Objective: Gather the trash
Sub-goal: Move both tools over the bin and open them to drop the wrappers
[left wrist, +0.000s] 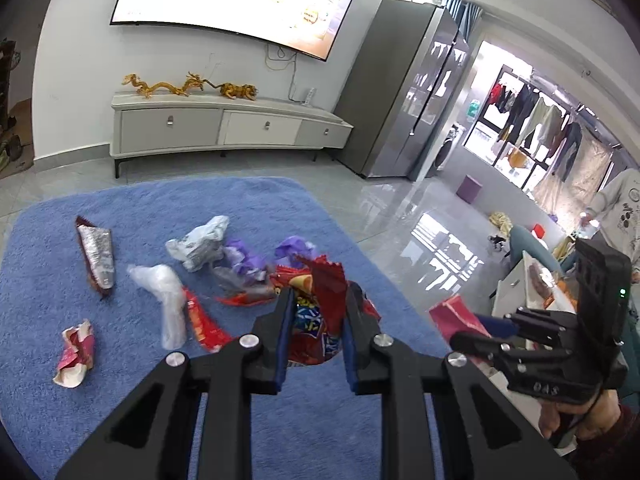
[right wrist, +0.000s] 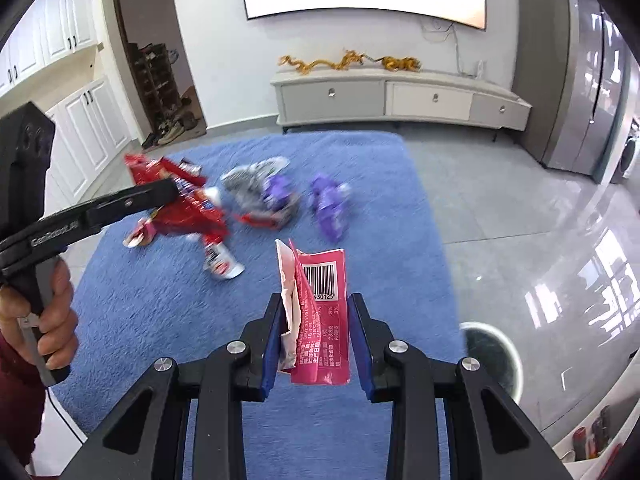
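Observation:
My left gripper is shut on a red snack bag and holds it above the blue rug. My right gripper is shut on a pink carton with a barcode; it shows at the right of the left wrist view. Several wrappers lie on the rug: a silver-red bag, a clear plastic bag, a crumpled pink wrapper, a grey bag, purple wrappers. The left gripper holding the red bag also shows in the right wrist view.
A round white bin stands on the tiled floor right of the rug. A TV cabinet lines the far wall, a grey fridge to its right. A person stands at the far right.

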A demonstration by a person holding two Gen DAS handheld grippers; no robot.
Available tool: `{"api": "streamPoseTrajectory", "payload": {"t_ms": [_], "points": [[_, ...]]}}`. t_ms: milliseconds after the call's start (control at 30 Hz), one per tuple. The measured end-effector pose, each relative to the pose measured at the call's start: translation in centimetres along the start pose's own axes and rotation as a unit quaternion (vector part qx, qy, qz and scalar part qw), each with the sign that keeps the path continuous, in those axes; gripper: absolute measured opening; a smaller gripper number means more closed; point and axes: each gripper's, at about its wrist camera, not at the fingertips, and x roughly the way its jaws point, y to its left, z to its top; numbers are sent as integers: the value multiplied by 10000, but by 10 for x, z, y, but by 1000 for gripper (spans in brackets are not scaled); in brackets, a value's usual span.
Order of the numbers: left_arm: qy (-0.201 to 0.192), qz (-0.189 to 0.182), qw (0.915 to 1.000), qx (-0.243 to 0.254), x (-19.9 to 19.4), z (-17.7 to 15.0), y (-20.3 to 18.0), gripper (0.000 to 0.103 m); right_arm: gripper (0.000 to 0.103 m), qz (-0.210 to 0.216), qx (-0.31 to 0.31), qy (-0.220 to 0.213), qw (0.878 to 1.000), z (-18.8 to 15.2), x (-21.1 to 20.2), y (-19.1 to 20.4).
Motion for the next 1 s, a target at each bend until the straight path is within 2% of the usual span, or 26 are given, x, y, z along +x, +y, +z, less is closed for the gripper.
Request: {"api": "streamPoseTrajectory", "payload": {"t_ms": [300, 400, 533, 667, 867, 1000], "points": [[179, -235, 9995, -104, 17, 22, -38, 20, 30, -414, 287, -68, 9987, -6, -18, -72], [284, -127, 9995, 30, 28, 28, -53, 20, 30, -415, 412, -41, 9983, -16, -18, -100], [442, -253, 9985, 194, 51, 32, -84, 20, 30, -503, 727, 48, 9961, -32, -16, -141], [753, -480, 9952, 400, 92, 28, -130, 20, 30, -624, 1055, 217, 9922, -56, -8, -181], [1401, -500, 9860, 756, 177, 10, -195, 20, 30, -598, 1613, 534, 9837, -90, 18, -231], [1820, -338, 9788, 875, 228, -8, -221, 23, 33, -577, 1946, 775, 9761, -111, 41, -257]]}}
